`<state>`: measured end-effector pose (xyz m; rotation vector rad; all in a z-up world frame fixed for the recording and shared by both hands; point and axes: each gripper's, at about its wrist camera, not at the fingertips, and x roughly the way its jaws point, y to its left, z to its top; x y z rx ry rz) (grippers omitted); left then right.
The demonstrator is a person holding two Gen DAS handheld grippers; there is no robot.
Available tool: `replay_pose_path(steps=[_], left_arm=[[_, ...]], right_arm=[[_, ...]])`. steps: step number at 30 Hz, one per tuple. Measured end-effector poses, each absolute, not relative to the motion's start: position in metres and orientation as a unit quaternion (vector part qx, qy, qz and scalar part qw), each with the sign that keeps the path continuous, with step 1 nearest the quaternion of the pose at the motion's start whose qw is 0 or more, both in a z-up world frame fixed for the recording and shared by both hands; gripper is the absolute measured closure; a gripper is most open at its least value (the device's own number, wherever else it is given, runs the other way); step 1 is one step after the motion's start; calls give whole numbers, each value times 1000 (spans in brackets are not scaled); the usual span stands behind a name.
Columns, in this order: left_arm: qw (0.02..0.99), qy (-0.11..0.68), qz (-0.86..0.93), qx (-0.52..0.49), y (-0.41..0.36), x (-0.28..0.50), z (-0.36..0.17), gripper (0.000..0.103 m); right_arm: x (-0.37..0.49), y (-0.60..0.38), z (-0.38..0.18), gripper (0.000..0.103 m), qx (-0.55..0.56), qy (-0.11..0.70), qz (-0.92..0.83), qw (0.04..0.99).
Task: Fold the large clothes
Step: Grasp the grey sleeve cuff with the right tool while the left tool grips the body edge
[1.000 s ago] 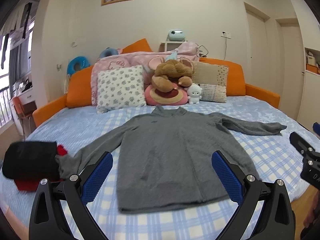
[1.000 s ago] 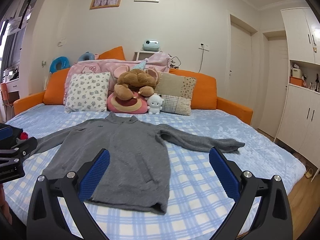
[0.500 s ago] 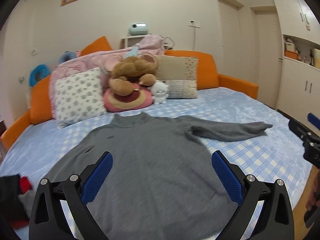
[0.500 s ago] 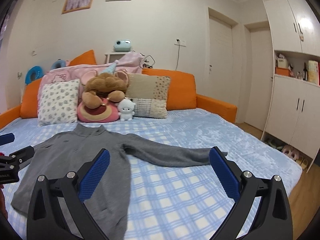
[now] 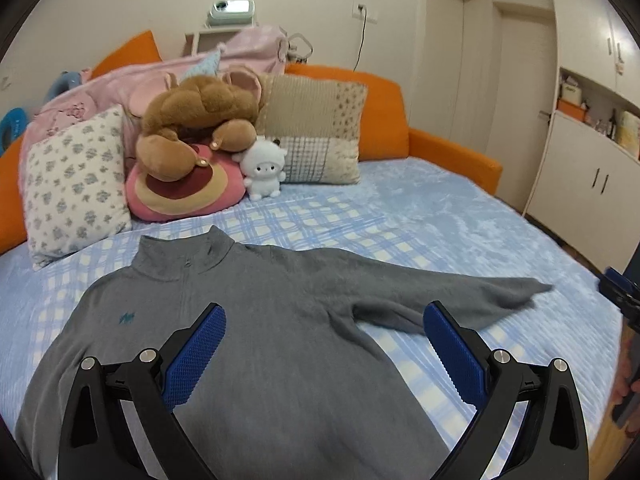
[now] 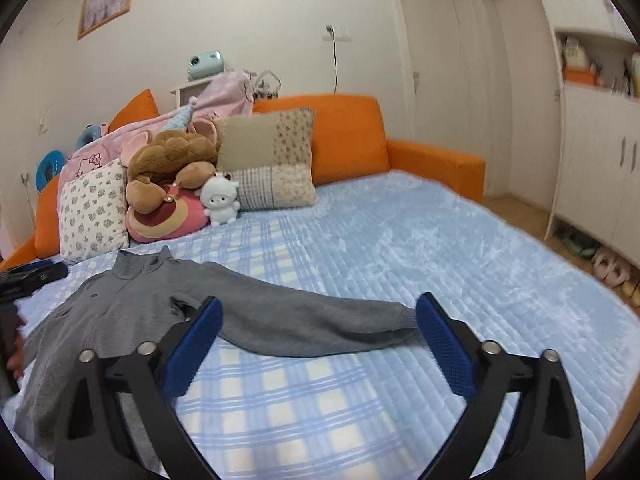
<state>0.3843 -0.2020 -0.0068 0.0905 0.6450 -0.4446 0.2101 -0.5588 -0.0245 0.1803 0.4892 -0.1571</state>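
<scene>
- The grey sweater (image 5: 248,344) is lying flat, front up, on the bed (image 6: 420,240), collar toward the pillows, ready for folding.
- The left tool (image 5: 324,354) is hovering released over its chest, gripping nothing.
- The right tool (image 6: 320,344) is closing its jaws around the outstretched sleeve (image 6: 320,326), not yet pinching it.

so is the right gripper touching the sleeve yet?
Apart. In the right wrist view the right gripper hovers above the sleeve, closing, pads clear of the fabric.

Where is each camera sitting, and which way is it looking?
Left wrist: rides the left gripper, looking down across the grey knitted sweater; open blue jaws show.
Right wrist: rides the right gripper, jaws closing, empty above the sweater's outstretched sleeve.
Both share the sweater and the brown plush bear.
</scene>
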Motion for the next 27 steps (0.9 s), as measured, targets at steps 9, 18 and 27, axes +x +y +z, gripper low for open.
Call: replay_pose_path(steps=[9,18,27], left_arm=[[859,438,-264,-36,-231,555,-69,3],[811,511,-249,-137,-230,637,-125,3],[810,530,-223,-114,-245,669,-162,3]], right_arm=[[233,-669,-71,22,136,321,-24,937],[294,-682,-127,29,65,400,42,913],[345,-679,-146,69,80,453,67,885]])
